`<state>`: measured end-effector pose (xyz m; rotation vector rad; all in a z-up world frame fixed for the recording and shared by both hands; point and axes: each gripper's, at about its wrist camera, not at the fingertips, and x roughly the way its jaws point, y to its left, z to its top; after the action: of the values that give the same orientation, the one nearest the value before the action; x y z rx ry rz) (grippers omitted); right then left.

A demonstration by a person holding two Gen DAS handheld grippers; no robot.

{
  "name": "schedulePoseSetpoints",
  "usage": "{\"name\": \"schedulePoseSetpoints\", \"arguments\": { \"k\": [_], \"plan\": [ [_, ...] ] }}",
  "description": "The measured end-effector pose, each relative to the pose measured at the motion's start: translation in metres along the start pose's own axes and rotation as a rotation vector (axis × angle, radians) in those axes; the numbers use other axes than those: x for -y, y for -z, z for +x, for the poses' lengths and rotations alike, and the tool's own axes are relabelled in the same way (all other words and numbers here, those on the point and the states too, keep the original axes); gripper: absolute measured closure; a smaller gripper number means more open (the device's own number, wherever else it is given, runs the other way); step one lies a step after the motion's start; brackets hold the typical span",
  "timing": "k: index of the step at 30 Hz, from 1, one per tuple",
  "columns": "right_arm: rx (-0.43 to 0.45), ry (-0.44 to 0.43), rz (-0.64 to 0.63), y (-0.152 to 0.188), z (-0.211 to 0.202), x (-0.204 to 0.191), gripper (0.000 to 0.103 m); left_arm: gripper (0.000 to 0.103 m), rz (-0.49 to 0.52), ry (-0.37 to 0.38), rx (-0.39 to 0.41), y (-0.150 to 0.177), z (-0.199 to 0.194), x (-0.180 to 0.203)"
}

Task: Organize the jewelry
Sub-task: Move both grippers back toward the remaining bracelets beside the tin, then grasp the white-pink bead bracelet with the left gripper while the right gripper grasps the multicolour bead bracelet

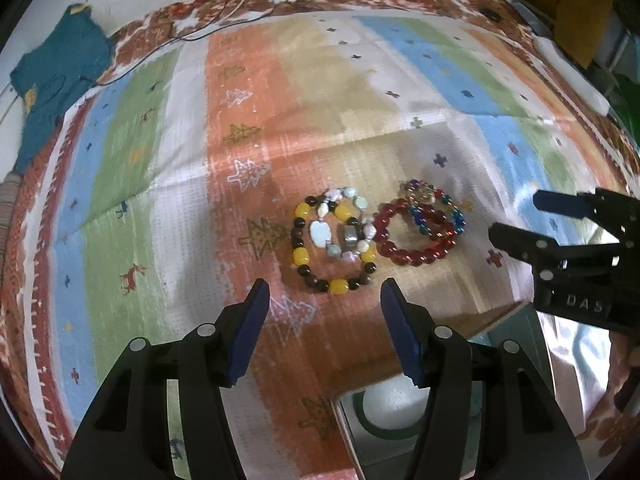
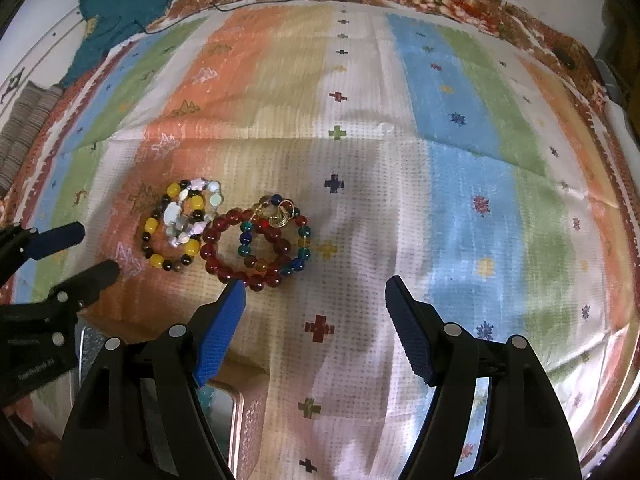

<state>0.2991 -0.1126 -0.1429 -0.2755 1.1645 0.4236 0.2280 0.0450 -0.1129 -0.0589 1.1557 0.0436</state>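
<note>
**Lining up on the yellow bracelet**

My left gripper (image 1: 324, 304) hangs with jaws apart, empty, just short of the yellow-and-black bracelet (image 1: 320, 256) on the striped cloth (image 1: 160, 160); I should pinch one bead strand only, clear of the pale stone bracelet (image 1: 340, 232) lying inside it; my right gripper (image 2: 316, 304) is spread wide too, near the red bracelet (image 2: 240, 256).

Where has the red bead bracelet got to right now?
The red bead bracelet lies on the striped cloth, right of the yellow-and-black bracelet and overlapped by the multicolour one, ahead of both open grippers.
</note>
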Motion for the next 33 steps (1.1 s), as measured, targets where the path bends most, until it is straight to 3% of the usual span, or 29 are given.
{"name": "schedulePoseSetpoints", "arguments": {
  "k": [6, 16, 24, 27, 33],
  "plan": [
    [-0.021, 0.005, -0.001, -0.005, 0.012, 0.000, 0.031, 0.045, -0.013, 0.033, -0.014, -0.006, 0.011, -0.004],
    [-0.046, 0.017, 0.018, -0.014, 0.030, 0.007, 0.031, 0.047, 0.051, 0.069, -0.040, -0.014, 0.033, 0.007],
    [-0.059, 0.021, 0.021, -0.021, 0.040, 0.009, 0.031, 0.053, 0.104, 0.085, -0.065, -0.016, 0.046, 0.019],
    [-0.069, 0.020, 0.020, -0.022, 0.044, 0.009, 0.039, 0.059, 0.110, 0.086, -0.077, -0.017, 0.052, 0.021],
    [-0.092, 0.018, 0.015, -0.023, 0.056, 0.009, 0.040, 0.067, 0.119, 0.079, -0.103, -0.017, 0.064, 0.021]
  ]
}}
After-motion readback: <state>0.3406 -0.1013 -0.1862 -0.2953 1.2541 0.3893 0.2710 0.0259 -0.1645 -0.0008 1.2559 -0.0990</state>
